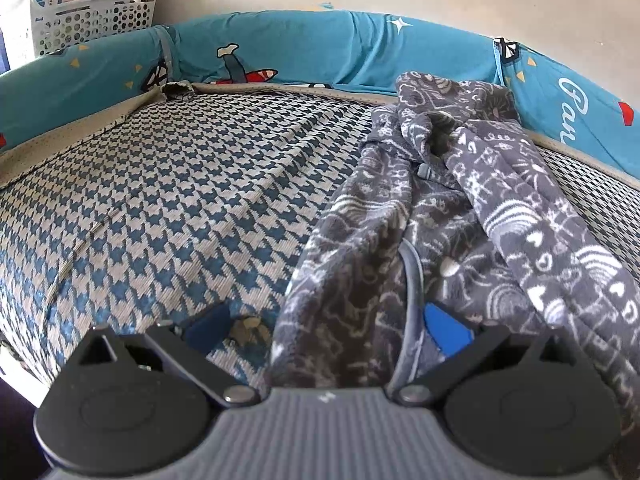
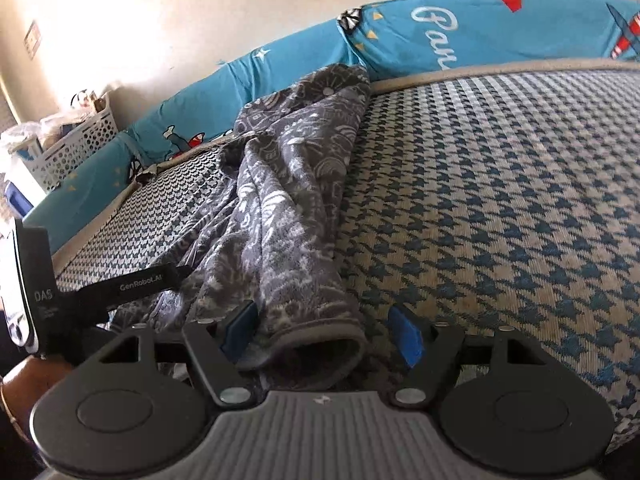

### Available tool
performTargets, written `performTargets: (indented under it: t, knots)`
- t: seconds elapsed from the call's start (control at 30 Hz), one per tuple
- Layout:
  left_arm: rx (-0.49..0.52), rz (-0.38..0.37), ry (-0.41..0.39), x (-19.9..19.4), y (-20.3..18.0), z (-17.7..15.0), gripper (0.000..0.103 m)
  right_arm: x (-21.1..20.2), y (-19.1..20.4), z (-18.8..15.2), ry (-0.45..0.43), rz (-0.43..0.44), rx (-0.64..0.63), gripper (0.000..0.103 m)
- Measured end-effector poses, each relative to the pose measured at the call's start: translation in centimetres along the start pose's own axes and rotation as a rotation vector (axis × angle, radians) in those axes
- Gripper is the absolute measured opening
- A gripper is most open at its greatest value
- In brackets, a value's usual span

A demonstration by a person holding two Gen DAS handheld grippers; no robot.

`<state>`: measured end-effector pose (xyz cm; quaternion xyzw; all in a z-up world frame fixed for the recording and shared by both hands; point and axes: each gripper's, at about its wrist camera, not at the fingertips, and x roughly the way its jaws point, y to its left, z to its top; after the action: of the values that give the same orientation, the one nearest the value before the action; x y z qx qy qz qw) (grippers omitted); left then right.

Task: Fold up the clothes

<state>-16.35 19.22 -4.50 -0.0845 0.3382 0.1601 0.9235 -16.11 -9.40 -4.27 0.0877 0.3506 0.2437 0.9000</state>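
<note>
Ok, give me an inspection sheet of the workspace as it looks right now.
Surface: houndstooth bed cover, blue and cream, slightly wrinkled.
Job's things: grey patterned garment, crumpled lengthwise, unfolded; its sleeve cuff lies between the right gripper's pads.
Clutter: nothing seen on the bed.
Grippers: left gripper open, garment hem between its pads; right gripper open around the cuff, not pressing it.
Cables: nothing seen.
Surroundings: blue printed bumper along the bed's far edge; white laundry basket with papers; pale wall.
</note>
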Motion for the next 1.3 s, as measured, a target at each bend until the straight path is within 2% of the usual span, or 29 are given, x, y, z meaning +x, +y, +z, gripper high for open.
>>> performTargets:
  t: [0.23, 0.43, 0.67, 0.87, 1.17, 1.2, 1.27, 1.3]
  knots:
    - [-0.001, 0.003, -0.002, -0.1, 0.1, 0.0, 0.103, -0.6, 1.6, -0.4, -0.057, -0.011, -0.115, 0.054]
    - [0.001, 0.005, -0.006, -0.1, 0.2, -0.2, 0.103, -1.0, 1.9, -0.2, -0.078, -0.012, -0.124, 0.049]
    - [0.001, 0.010, -0.010, -0.2, 0.1, -0.3, 0.103, -1.2, 1.4, 0.1, -0.058, 0.033, -0.059, 0.051]
    - [-0.001, 0.011, -0.009, -0.2, 0.1, -0.3, 0.103, -1.4, 1.8, 0.0, -0.057, 0.063, -0.079, 0.055]
    - [-0.020, -0.010, 0.010, -0.7, 0.5, 0.0, 0.103, -1.7, 1.9, 0.0, -0.062, 0.136, -0.089, 0.054]
    - [-0.022, -0.013, 0.010, -0.8, 0.5, -0.1, 0.103, -1.7, 1.9, -0.1, -0.061, 0.132, -0.093, 0.052]
    - [-0.023, -0.014, 0.010, -0.9, 0.5, -0.1, 0.103, -1.6, 2.1, -0.1, -0.062, 0.119, -0.108, 0.037]
    - [-0.023, -0.015, 0.010, -0.9, 0.5, -0.1, 0.103, -1.5, 2.1, -0.1, -0.063, 0.113, -0.112, 0.036]
